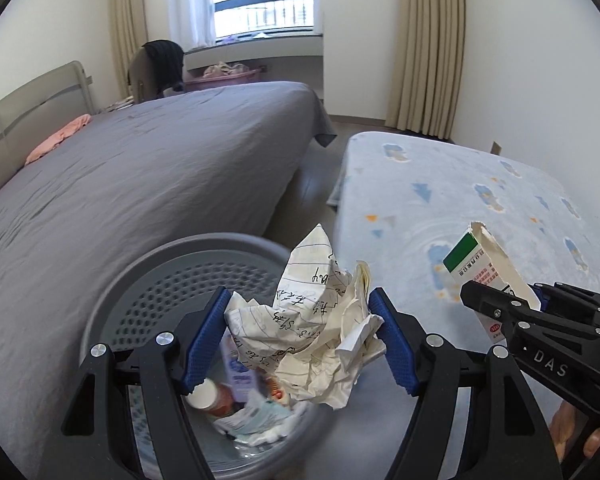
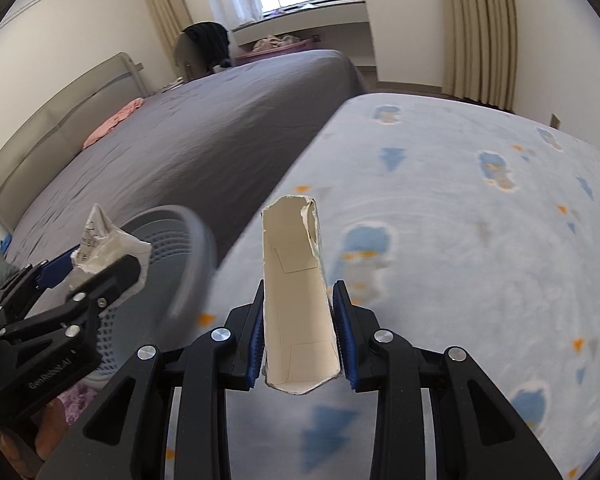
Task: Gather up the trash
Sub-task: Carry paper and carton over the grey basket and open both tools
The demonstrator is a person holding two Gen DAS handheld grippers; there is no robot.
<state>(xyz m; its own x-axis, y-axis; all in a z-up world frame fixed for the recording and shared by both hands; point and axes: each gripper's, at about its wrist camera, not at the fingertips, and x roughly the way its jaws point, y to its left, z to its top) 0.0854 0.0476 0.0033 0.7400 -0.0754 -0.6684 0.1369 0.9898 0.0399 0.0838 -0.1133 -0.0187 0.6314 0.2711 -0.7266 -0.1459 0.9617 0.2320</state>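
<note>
The left gripper (image 1: 298,338) clenches crumpled lined paper (image 1: 312,320) between its fingers, above the grey basket (image 1: 188,268) of trash. The right gripper (image 2: 299,336) grasps a torn carton (image 2: 296,292), long axis pointing forward beyond the fingers, over the blue patterned bed (image 2: 460,220).

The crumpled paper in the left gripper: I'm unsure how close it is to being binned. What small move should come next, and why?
Probably open the left gripper and let the crumpled paper fall. It is clamped between the blue pads directly above the open grey basket, where other trash already lies. The right gripper, shut on the torn box, is over the blue patterned blanket, so its drop can follow.
</note>
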